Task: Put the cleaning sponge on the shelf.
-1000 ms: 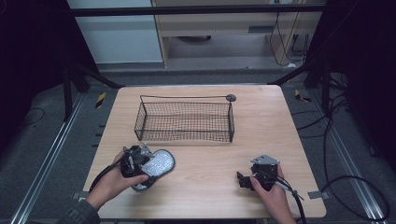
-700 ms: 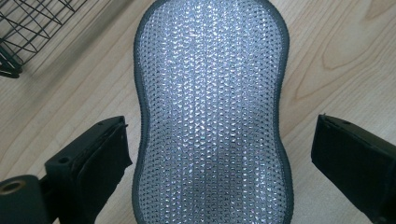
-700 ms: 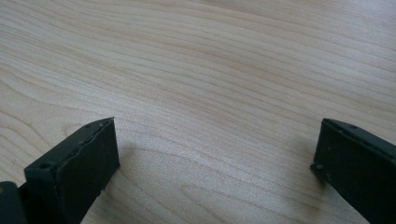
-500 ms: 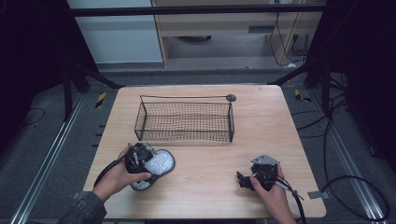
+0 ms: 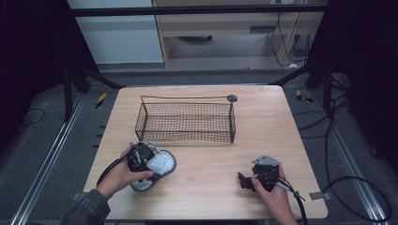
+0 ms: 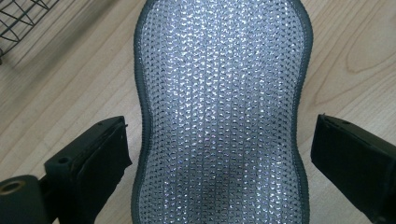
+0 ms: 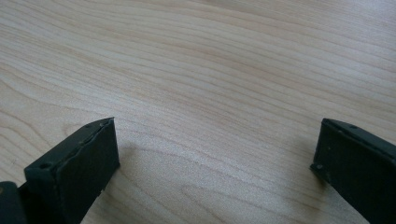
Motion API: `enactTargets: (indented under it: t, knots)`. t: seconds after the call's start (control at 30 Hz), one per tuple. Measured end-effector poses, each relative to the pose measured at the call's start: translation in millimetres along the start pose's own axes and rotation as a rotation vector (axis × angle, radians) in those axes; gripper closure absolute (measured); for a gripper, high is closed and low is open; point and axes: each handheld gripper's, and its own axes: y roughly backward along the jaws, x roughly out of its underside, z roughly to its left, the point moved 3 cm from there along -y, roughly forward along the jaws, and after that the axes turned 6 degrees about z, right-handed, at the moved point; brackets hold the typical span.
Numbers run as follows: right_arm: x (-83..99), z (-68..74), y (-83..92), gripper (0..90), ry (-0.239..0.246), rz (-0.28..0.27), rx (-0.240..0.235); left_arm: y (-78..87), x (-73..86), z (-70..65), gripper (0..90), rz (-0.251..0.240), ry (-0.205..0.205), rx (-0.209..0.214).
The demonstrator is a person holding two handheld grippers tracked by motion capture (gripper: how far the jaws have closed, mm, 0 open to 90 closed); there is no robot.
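Note:
A silvery, glittering mesh scouring pad point(image 6: 222, 112) with a dark grey rim lies flat on the wooden table, seen in the high view as the pad point(image 5: 158, 168) at the front left. My left gripper point(image 6: 219, 135) is open, one black jaw on each side of the pad's narrow waist with a gap on both sides. From above, the left gripper point(image 5: 141, 157) sits over the pad's left end, held by a hand. My right gripper point(image 7: 215, 135) is open above bare wood, and the high view places the right gripper point(image 5: 244, 180) at the front right.
A black wire basket point(image 5: 185, 119), nothing visible inside, stands at the table's middle back. A small dark round piece point(image 5: 232, 98) lies by its far right corner. The table's front edge point(image 5: 206, 218) is close to both hands. Cables trail from each gripper.
My left gripper has edged slightly right and forward over the pad. The right gripper has stayed put.

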Motion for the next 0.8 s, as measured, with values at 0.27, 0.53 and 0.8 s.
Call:
enactTargets:
  t: [0.27,0.53,0.8]
  knots:
    - [0.0,0.0,0.0,0.3,0.000,0.000,0.000,-5.9,-1.0,-1.6,3.8,-0.002,0.006,0.013]
    - [0.0,0.0,0.0,0.3,0.000,0.000,0.000,-12.9,-0.7,0.1,3.8,-0.002,0.017,0.023]
    - [0.0,-0.1,0.0,0.3,0.001,0.000,-0.001,-17.2,-0.2,2.1,2.9,-0.004,0.022,0.033]
